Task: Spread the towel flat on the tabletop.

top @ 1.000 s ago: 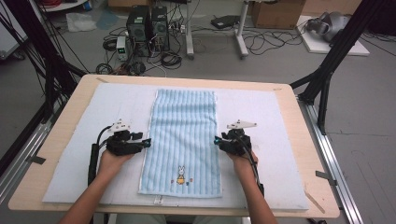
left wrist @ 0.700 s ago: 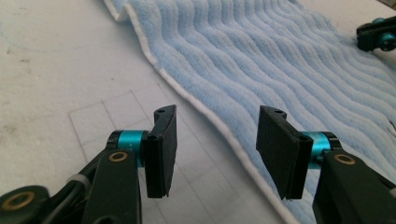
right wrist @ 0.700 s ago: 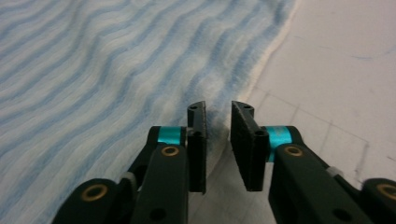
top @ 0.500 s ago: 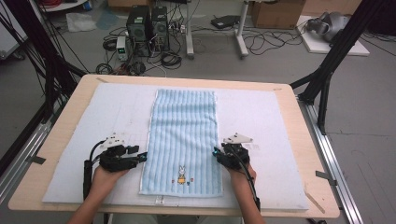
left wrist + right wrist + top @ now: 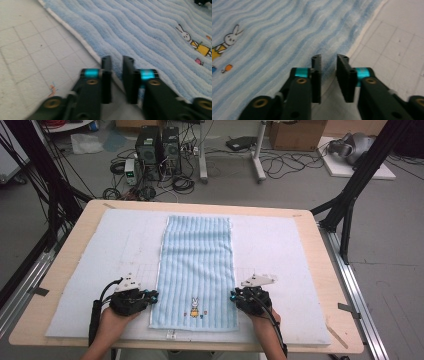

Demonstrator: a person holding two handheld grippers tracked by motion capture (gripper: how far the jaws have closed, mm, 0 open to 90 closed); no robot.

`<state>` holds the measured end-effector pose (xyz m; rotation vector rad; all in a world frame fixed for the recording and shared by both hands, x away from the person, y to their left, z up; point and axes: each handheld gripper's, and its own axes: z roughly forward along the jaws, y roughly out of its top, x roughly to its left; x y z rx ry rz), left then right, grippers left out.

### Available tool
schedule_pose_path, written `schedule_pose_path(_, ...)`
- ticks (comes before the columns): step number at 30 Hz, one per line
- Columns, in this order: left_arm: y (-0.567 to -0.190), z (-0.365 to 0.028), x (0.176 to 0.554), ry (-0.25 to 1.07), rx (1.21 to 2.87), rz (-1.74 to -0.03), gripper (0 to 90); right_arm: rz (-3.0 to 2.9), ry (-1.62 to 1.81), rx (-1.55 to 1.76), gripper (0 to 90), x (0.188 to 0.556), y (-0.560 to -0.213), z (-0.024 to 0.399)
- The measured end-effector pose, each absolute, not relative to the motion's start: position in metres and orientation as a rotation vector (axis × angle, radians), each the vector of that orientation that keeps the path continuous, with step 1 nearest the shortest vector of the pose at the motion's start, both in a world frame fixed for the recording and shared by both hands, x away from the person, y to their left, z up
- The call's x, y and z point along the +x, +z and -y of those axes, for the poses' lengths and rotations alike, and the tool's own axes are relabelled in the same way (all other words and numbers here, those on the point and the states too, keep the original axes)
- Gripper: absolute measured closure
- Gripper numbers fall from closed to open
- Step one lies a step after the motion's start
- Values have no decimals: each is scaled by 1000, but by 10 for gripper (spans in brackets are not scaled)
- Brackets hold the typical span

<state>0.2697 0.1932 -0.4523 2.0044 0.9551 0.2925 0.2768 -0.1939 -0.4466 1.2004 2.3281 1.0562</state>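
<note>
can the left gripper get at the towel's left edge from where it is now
Probably yes. The left gripper sits right at the left edge of the blue towel, near its front corner, and its jaws have just been closing over the white hem. Nothing lies between them on the mat; whether the pads pinch the cloth is unclear.

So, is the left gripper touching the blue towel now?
Touching. In the left gripper view, the left gripper has just been closing its jaws on the white hem of the blue towel, and the edge sits pinched between them.
</note>
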Motion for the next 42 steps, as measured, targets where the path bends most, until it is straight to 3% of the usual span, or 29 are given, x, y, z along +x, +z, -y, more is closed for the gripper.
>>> schedule_pose_path(3,-452,-194,268,287,2005,-952,876,-2347,1037,1169,859,273,-446,190)
schedule_pose_path(26,-451,-221,223,181,2030,-907,897,-2437,1048,1126,861,228,-442,198)
schedule_pose_path(29,-447,-222,225,219,1973,-914,862,-2406,1076,1153,775,227,-440,201)
schedule_pose_path(31,-444,-221,233,235,1915,-943,711,-2353,1138,1188,661,232,-438,203)
schedule_pose_path(34,-444,-215,249,234,1868,-978,625,-2280,1189,1254,584,243,-436,204)
schedule_pose_path(39,-454,-195,261,230,1933,-1006,575,-2260,1170,1259,577,255,-440,198)
schedule_pose_path(42,-453,-189,256,286,1975,-984,629,-2257,1161,1254,571,258,-441,195)
